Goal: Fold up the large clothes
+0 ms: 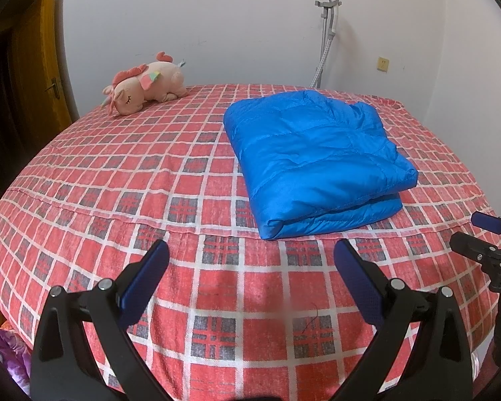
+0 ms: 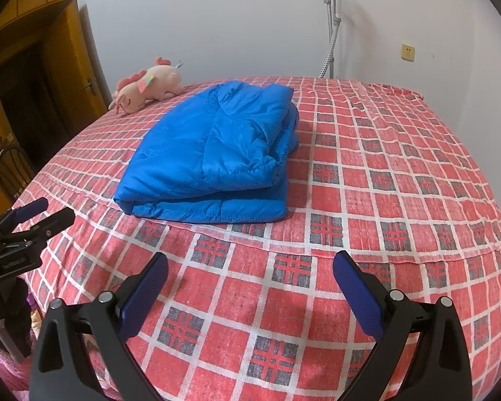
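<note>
A blue padded jacket [image 1: 317, 163] lies folded into a thick, roughly square bundle on a bed covered by a red checked sheet [image 1: 150, 200]. The bundle sits toward the middle of the bed, a little right of centre in the left wrist view, with its doubled edge facing the near side. A pink plush unicorn [image 1: 143, 83] rests at the far left of the bed, well apart from the jacket. Behind the bed stands a white wall with a garment steamer pole [image 1: 329, 33] and a wall socket [image 1: 382, 64].

The left gripper [image 1: 250, 254] hovers over the near edge of the bed with its blue pads spread wide, grasping nothing. The right gripper [image 2: 250, 267] hangs beside it, likewise spread wide and empty. Neither touches the jacket.

The folding looks finished or nearly so. The likely risk from here is that the puffy, slippery layers spring apart or slide if the bundle is nudged or lifted by one edge only, undoing the fold; a gripper could also snag the sheet beneath
</note>
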Motion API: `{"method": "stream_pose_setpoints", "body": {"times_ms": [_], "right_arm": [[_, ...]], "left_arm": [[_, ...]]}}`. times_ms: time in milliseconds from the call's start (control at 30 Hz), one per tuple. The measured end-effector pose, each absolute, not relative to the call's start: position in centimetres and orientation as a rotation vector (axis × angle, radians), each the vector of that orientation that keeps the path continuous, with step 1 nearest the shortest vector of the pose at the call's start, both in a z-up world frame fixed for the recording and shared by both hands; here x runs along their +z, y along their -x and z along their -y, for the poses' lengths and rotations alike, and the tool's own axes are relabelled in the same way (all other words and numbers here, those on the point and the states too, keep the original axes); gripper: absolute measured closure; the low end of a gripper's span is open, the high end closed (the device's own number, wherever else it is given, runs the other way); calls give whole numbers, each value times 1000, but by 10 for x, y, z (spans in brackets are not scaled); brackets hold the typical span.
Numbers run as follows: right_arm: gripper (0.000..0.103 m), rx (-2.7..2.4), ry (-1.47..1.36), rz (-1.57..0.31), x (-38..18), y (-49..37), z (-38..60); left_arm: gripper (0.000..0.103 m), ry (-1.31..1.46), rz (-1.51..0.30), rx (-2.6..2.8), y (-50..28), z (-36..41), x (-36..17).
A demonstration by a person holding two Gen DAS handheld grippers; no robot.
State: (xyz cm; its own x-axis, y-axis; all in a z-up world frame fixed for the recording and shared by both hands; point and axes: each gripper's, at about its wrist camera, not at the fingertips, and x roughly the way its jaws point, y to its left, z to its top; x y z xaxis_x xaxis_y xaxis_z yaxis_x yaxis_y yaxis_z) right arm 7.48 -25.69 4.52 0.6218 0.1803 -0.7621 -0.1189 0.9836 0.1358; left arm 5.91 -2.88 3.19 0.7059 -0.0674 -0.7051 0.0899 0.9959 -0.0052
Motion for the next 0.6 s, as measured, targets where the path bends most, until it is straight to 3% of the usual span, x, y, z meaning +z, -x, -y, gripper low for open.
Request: {"method": "stream_pose_setpoints", "body": {"times_ms": [600], "right_arm": [[4, 173, -69, -884, 44, -77, 257]], "left_arm": [[5, -33, -791, -101, -62, 26, 31]]}}
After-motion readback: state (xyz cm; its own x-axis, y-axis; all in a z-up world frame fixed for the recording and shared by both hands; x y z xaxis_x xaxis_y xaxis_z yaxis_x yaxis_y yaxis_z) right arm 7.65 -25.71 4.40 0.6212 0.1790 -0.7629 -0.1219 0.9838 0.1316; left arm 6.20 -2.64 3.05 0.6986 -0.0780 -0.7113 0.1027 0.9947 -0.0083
